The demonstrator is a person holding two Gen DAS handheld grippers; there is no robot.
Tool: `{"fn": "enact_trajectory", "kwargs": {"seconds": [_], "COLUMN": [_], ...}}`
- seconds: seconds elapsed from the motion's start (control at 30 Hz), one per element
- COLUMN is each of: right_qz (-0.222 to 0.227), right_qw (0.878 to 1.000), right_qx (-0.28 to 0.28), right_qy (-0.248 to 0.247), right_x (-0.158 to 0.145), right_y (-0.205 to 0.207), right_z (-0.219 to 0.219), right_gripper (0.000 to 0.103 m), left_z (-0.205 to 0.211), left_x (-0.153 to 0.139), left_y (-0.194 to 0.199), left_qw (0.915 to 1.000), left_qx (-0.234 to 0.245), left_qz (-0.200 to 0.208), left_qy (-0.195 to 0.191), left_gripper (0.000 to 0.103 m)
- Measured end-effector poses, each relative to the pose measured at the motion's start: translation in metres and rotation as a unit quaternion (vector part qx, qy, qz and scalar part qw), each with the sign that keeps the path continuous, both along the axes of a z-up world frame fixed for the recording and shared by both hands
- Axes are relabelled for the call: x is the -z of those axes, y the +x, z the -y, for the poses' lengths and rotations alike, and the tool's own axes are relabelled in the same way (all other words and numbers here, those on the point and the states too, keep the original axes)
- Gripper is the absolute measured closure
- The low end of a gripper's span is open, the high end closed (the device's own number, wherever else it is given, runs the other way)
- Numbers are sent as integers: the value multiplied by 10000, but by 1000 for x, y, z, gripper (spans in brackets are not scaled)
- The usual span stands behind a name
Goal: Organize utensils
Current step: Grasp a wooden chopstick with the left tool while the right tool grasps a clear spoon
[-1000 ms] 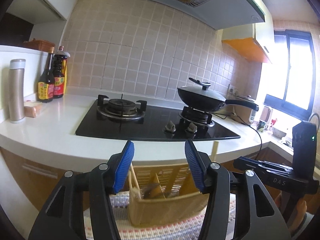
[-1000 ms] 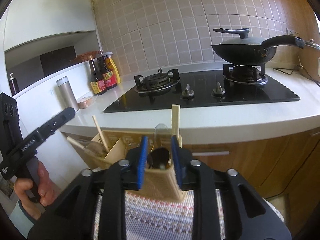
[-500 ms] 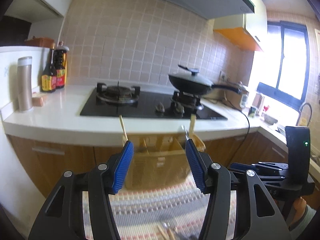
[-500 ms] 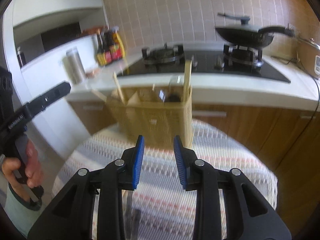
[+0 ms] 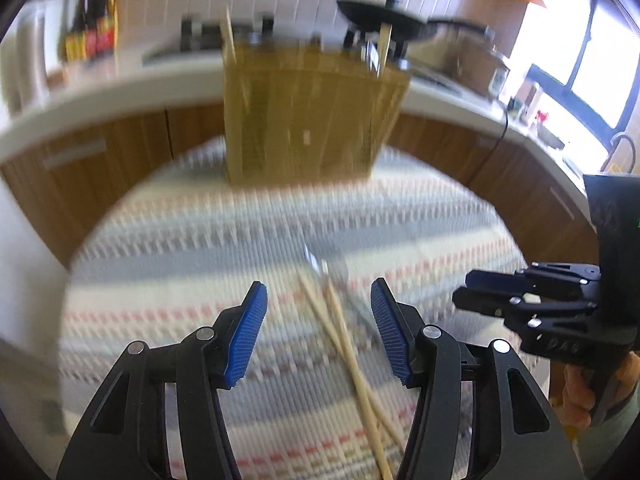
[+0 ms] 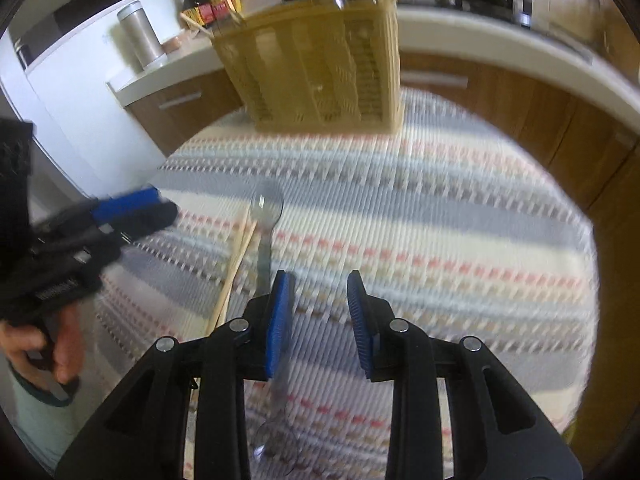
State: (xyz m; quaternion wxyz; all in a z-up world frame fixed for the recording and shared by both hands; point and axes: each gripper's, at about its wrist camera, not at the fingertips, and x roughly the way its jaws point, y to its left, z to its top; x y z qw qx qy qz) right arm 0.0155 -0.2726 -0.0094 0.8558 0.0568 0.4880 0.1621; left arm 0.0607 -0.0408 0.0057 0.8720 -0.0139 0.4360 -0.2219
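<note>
Both views motion-blurred. Chopsticks [image 5: 352, 360] between left jaws: lower ends cut off by bottom edge. Spoon [image 6: 266, 216] ahead-left of right jaws: handle hidden behind left blue pad; second utensil [image 6: 276, 436] below jaws (clear spoon?) too blurred to tell. Utensil basket [image 5: 308, 124] beyond jaws: compartments, contents smeared. Pan [image 5: 380, 16] behind basket, partly hidden.

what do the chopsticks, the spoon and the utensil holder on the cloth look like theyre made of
Chopsticks: pale, matte tan sticks, likely bamboo or wood.
Spoon: grey with bright glints on the bowl, probably polished steel, though blur leaves it open.
Utensil holder: yellowish tan with slotted walls, so woven bamboo or moulded plastic; blur hides which.
Cloth: ribbed, striped weave, a matte textile.
</note>
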Motion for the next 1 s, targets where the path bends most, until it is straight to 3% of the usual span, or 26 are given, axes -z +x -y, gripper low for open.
{"fn": "enact_trajectory", "kwargs": {"seconds": [0.13, 0.3, 0.47, 0.53, 0.57, 0.8, 0.93, 1.0], "right_qz": [-204, -321, -516, -572, -617, -731, -654, -600], "right_qw": [9997, 9993, 9971, 9965, 9960, 9937, 9907, 9881], "right_qx": [74, -114, -371, -418, -452, -646, -834, -853], "right_qy": [120, -163, -413, -454, -453, -554, -850, -1127], "right_x": [14, 21, 29, 33, 34, 42, 44, 46], "right_y": [-7, -14, -24, -28, -30, -44, -55, -59], "right_z": [4, -9, -25, -27, -28, -34, -47, -55], "right_gripper": [75, 76, 76, 76, 76, 76, 76, 85], "left_z": [9, 29, 38, 38, 37, 16, 4, -3], "left_x": [26, 46, 50, 51, 51, 55, 54, 52], "left_y": [0, 2, 5, 5, 5, 4, 1, -1], "left_qw": [9985, 9943, 9933, 9933, 9933, 9917, 9923, 9928], "left_qx": [220, 384, 390, 370, 366, 359, 229, 150], "left_qz": [-501, -866, -883, -858, -892, -1212, -1193, -1173], "left_qy": [57, 484, 637, 680, 633, -239, -233, -186], "left_gripper": [52, 57, 70, 87, 95, 99, 99, 99]}}
